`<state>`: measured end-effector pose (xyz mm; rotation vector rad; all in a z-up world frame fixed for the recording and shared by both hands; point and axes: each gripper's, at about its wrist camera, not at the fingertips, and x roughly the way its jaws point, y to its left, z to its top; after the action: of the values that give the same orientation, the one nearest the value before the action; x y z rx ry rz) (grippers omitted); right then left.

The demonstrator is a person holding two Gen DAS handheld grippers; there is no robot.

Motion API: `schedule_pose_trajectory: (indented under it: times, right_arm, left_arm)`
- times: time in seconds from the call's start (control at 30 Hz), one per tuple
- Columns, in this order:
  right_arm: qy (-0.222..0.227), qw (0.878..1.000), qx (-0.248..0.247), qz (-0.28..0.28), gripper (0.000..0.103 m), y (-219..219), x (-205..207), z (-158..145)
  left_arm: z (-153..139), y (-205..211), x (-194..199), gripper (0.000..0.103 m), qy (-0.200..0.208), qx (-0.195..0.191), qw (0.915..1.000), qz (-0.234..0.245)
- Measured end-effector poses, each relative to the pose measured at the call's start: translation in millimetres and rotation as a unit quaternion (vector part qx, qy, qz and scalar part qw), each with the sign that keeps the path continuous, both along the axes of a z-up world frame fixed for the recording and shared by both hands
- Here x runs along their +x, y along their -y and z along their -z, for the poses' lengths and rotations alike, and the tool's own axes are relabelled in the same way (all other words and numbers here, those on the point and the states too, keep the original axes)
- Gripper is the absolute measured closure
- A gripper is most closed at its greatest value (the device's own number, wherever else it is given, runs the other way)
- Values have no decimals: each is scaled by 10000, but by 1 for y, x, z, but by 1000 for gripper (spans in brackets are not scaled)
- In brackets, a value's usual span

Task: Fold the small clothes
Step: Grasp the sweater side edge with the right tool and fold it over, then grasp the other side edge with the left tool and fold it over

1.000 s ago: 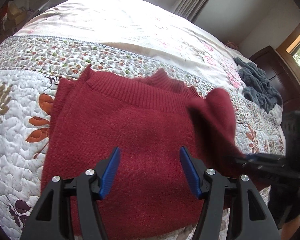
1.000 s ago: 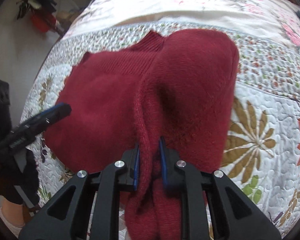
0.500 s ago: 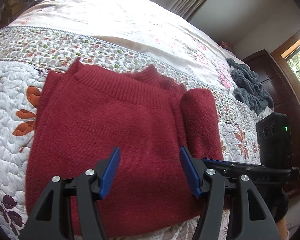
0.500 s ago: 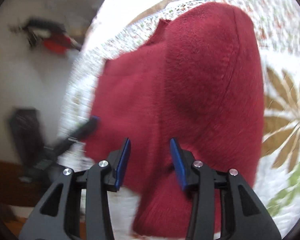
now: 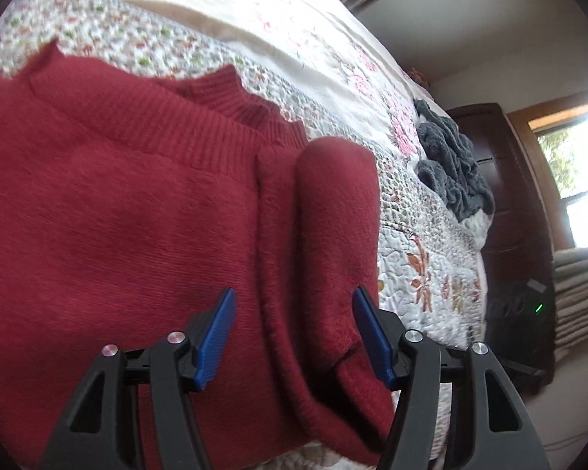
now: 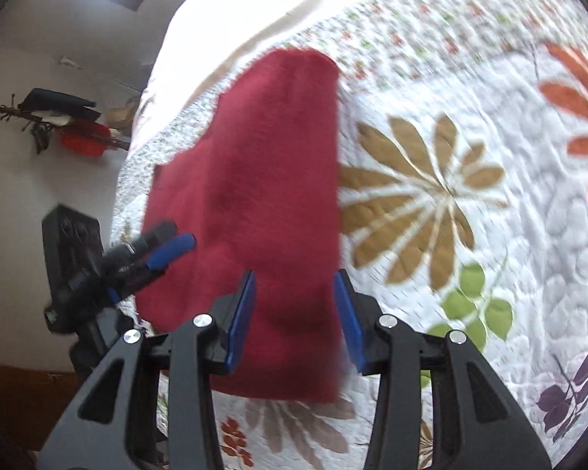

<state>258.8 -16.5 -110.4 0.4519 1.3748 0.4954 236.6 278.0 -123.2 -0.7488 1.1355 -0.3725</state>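
A bed [image 5: 419, 235] with a white floral quilt [image 6: 470, 180] fills both views. At the right of the left wrist view stand a dark wooden dresser [image 5: 509, 196] and a bright window [image 5: 576, 180]. In the right wrist view, a pale wall [image 6: 27, 58] occupies the left.

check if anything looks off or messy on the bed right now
Mostly tidy. The red sweater lies flat on the quilt, but its folded-in sleeve bulges as a thick roll. A grey blanket sits crumpled farther up.

No readable text, label, brand or number anywhere
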Motion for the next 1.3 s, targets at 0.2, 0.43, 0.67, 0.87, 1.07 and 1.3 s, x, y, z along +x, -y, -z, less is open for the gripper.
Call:
schedule_pose_trajectory:
  times: [0.2, 0.43, 0.67, 0.87, 1.07, 1.3]
  right_arm:
    - [-85, 9998, 151, 53, 62, 4, -10, 22]
    - [-87, 9996, 252, 50, 62, 5, -12, 26]
    - [-91, 9997, 233, 22, 62, 1, -12, 29]
    - [81, 9997, 243, 17, 61, -6, -22, 20]
    - [369, 9992, 128, 19, 60, -1, -38, 2]
    - [356, 9992, 170, -101, 60, -15, -45, 2]
  left_arm:
    - [13, 14, 13, 41, -125, -289, 9995, 62]
    - [18, 37, 26, 41, -198, -392, 9987, 259]
    - [11, 56, 30, 83, -176, 192, 9995, 200]
    - [-15, 46, 15, 89, 334, 63, 9994, -92]
    - [-48, 5, -5, 89, 819, 6, 9963, -261]
    - [-64, -66, -22, 89, 918, 567, 9918, -685]
